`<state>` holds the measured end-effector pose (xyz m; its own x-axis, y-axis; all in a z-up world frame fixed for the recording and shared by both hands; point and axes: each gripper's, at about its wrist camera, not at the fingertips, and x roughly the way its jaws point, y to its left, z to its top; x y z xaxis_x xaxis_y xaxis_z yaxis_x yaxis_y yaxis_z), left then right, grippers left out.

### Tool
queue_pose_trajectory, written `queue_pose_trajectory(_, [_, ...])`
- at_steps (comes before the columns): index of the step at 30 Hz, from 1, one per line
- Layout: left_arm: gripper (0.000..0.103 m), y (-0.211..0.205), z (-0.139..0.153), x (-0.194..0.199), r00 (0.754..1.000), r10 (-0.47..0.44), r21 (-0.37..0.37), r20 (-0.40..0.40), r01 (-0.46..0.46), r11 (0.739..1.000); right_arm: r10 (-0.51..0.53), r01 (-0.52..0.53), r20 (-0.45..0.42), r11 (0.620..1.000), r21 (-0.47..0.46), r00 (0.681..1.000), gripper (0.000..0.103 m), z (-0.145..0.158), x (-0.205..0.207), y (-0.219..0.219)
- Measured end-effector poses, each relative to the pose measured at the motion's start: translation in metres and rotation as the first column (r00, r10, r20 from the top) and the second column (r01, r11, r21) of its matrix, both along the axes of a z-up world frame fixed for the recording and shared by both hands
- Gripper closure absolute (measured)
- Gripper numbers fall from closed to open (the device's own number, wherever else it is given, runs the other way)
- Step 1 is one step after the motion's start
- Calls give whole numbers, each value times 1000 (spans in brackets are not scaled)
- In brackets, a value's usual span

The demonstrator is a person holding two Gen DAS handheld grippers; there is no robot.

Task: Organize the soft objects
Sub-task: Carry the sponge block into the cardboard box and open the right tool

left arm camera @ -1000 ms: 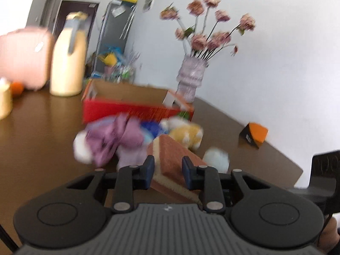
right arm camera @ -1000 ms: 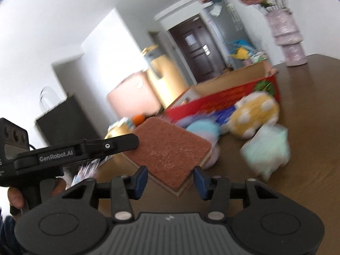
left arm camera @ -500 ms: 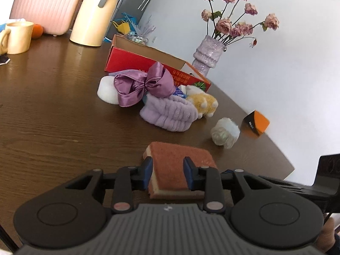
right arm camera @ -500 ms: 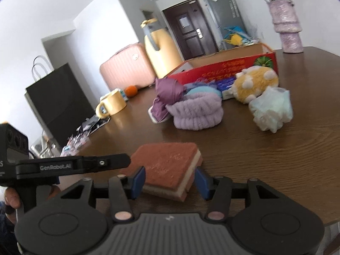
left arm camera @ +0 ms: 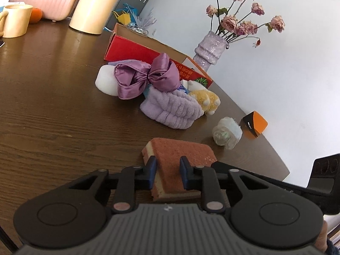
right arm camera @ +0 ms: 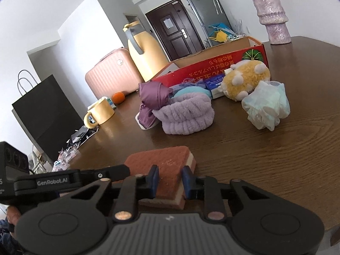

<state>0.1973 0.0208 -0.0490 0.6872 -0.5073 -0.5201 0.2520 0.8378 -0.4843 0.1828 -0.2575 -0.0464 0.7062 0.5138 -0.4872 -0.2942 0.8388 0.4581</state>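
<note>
A rust-topped sponge [left arm camera: 180, 155] with a pale yellow base lies flat on the brown table [left arm camera: 53, 116] near its front edge. My left gripper [left arm camera: 167, 170] and my right gripper [right arm camera: 169, 180] each straddle one end of the sponge [right arm camera: 161, 163], jaws partly open around it. Beyond lie a lilac plush headband [left arm camera: 172, 110], a purple satin bow [left arm camera: 146, 76], a yellow plush toy [left arm camera: 206, 99], a white pad [left arm camera: 106, 80] and a rolled white diaper [left arm camera: 226, 132]. An open red box [left arm camera: 138, 51] stands behind them.
A purple vase [left arm camera: 209, 51] with dried roses stands behind the box. An orange-black block [left arm camera: 254, 124] sits near the right table edge. A yellow jug [left arm camera: 95, 4], yellow mug [left arm camera: 14, 21], orange [right arm camera: 118, 97] and pink case [right arm camera: 110, 72] are at the far left.
The sponge has come down from being held tilted in the air to lying flat on the table. Both grippers lowered with it and stay around it.
</note>
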Motion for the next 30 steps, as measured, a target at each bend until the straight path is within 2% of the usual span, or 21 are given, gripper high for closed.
queue_pose_trajectory(3, [82,-1,7,-3,1000,5,-7,17,-5,1000,-10,13,62,999,-48,998,83,10,-6,6])
queue_pose_trajectory(7, [84,1,28,-2,997,11,-31,73,-9,999,-23,24,114,1000,-12,993,83,30,-3,0])
queue_pose_trajectory(10, [84,-1,54,9,991,8,-37,131,-4,999,-35,33,161,999,18,986,83,53,13,-6])
queue_pose_trajectory(15, [84,-6,108,77,983,14,-39,185,-7,999,-18,12,248,1000,24,969,83,98,85,-15])
queue_pose_trajectory(18, [84,-10,135,143,982,13,-36,187,-6,999,-11,3,258,1000,29,966,84,125,158,-19])
queue_pose_trajectory(21, [84,-14,152,217,985,30,-19,169,-28,999,-3,-4,208,999,37,978,84,141,243,-18])
queue_pose_trajectory(24, [84,-15,152,292,990,62,6,129,-63,998,-7,0,106,998,67,994,84,138,332,-16])
queue_pose_trajectory(28, [84,-7,121,383,993,118,15,-16,-117,993,-22,27,-59,996,82,998,85,105,428,-5])
queue_pose_trajectory(30, [84,-8,108,414,988,149,59,-49,-146,988,-24,34,-126,997,75,992,85,84,463,3])
